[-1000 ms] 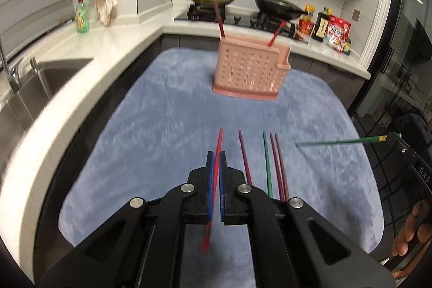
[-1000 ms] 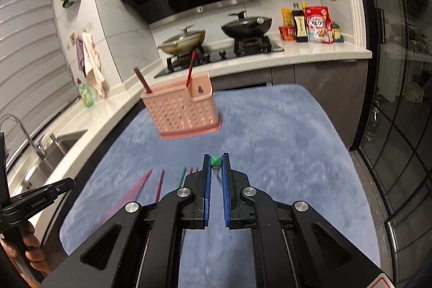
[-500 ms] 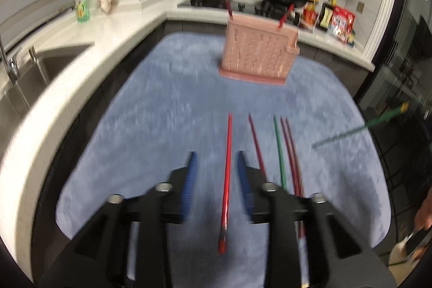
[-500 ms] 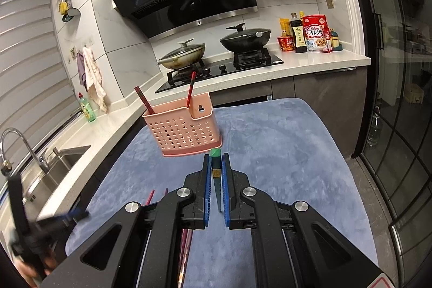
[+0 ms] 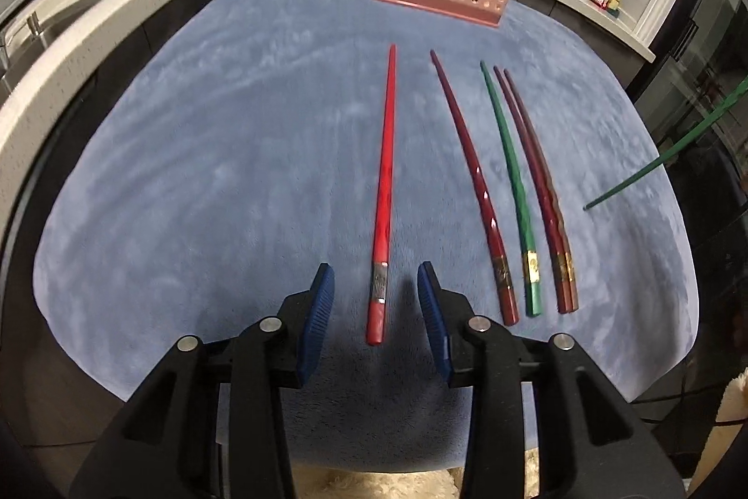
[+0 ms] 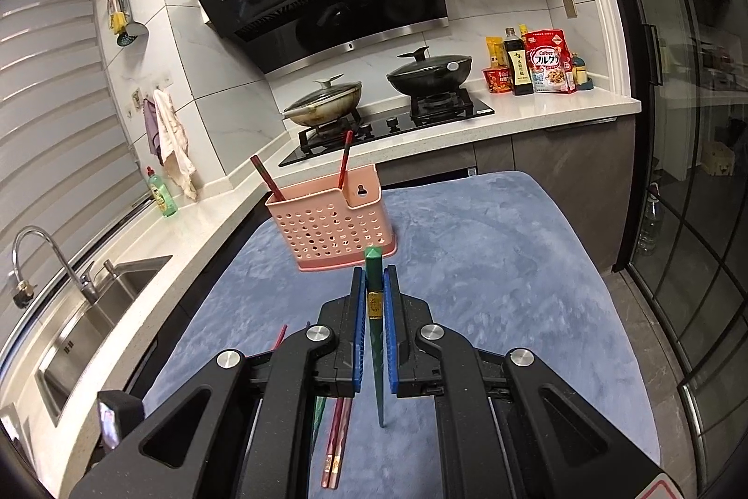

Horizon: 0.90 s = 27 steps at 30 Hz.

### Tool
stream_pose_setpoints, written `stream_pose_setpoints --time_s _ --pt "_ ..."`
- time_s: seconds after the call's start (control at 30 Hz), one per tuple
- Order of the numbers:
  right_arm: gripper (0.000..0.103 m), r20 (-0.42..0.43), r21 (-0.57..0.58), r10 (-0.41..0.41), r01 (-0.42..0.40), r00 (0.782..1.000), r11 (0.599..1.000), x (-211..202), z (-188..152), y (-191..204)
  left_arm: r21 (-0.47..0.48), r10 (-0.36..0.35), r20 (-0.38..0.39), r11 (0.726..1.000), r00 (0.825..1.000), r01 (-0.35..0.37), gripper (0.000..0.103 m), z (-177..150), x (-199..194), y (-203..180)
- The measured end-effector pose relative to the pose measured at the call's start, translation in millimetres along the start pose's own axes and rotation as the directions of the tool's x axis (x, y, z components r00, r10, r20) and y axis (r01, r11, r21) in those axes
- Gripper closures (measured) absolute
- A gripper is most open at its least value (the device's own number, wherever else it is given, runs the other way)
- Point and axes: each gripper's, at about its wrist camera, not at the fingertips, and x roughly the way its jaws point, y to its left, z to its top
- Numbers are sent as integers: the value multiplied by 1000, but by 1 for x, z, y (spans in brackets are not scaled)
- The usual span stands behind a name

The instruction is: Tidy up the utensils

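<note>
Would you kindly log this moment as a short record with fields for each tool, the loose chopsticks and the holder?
left tool: open, jaws just parted then eased in slightly; astride the thick end of the red chopstick, pads clear of it
right tool: shut on a green chopstick, its tip pointing down
loose on blue mat: one red, one dark red, one green, a dark red pair
pink holder: upright on the mat, two chopsticks inside
</note>
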Motion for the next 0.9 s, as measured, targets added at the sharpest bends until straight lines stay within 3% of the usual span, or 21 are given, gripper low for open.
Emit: stream_pose_setpoints --time_s 0.1,0.17,0.33,0.6,0.9 --pt "96 1 -1 -1 1 1000 1000 0 0 1 3 -7 -12 1000 1000 7 75 -3 4 -1" --pt "96 1 0 0 0 1000 1000 -1 -1 1 5 -12 -24 1000 1000 12 86 -6 7 -2" --pt "96 -1 -2 0 0 1000 1000 -1 -1 1 5 -15 -23 1000 1000 15 95 -7 8 -2" --pt "96 -4 -1 0 0 1000 1000 -5 -4 3 -6 -36 -10 999 999 36 96 -3 0 0" --pt "96 16 -11 5 -5 1000 1000 -3 6 3 -12 -46 154 999 987 48 96 41 -60 2"
